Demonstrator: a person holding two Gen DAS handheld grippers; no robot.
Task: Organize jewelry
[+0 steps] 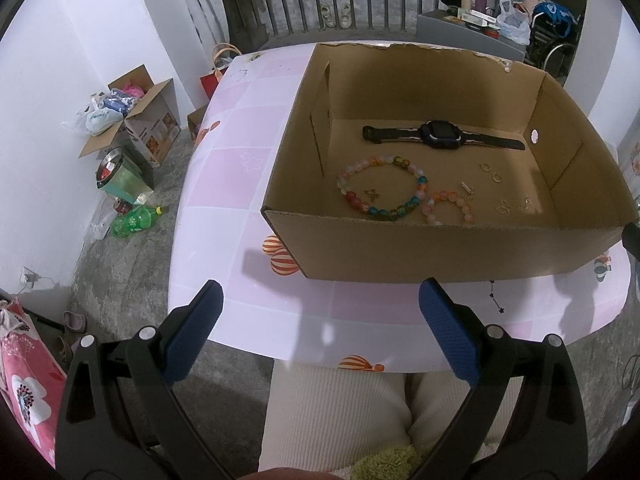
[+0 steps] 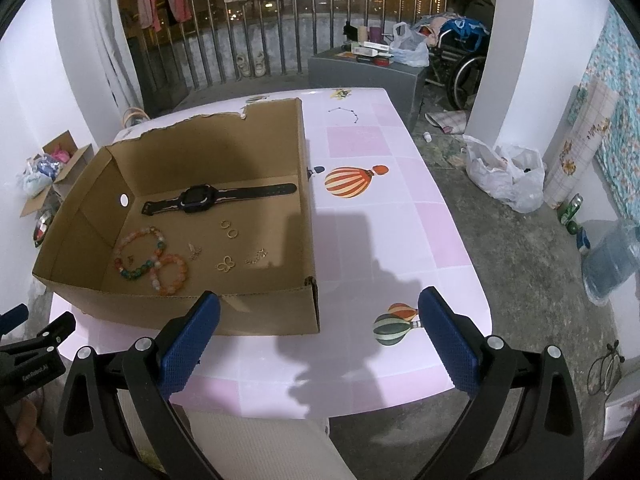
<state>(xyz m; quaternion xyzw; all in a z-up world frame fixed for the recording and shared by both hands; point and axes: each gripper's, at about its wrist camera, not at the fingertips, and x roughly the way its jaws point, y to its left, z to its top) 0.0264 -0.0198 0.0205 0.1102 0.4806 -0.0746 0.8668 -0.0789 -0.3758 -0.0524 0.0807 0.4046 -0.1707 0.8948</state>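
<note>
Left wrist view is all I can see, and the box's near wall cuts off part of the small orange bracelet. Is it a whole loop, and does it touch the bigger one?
Observer: Yes. The right wrist view shows the small orange bracelet as a closed loop that appears to touch the multicoloured bracelet.
Operator: Where is the right gripper?
Observer: The right gripper hovers over the near edge of the table, by the right front corner of the cardboard box. Its jaws are wide open and hold nothing.
Operator: What lies on the table right of the box?
Observer: I see only the cloth's printed pattern there, such as a striped balloon print. No jewelry shows.
</note>
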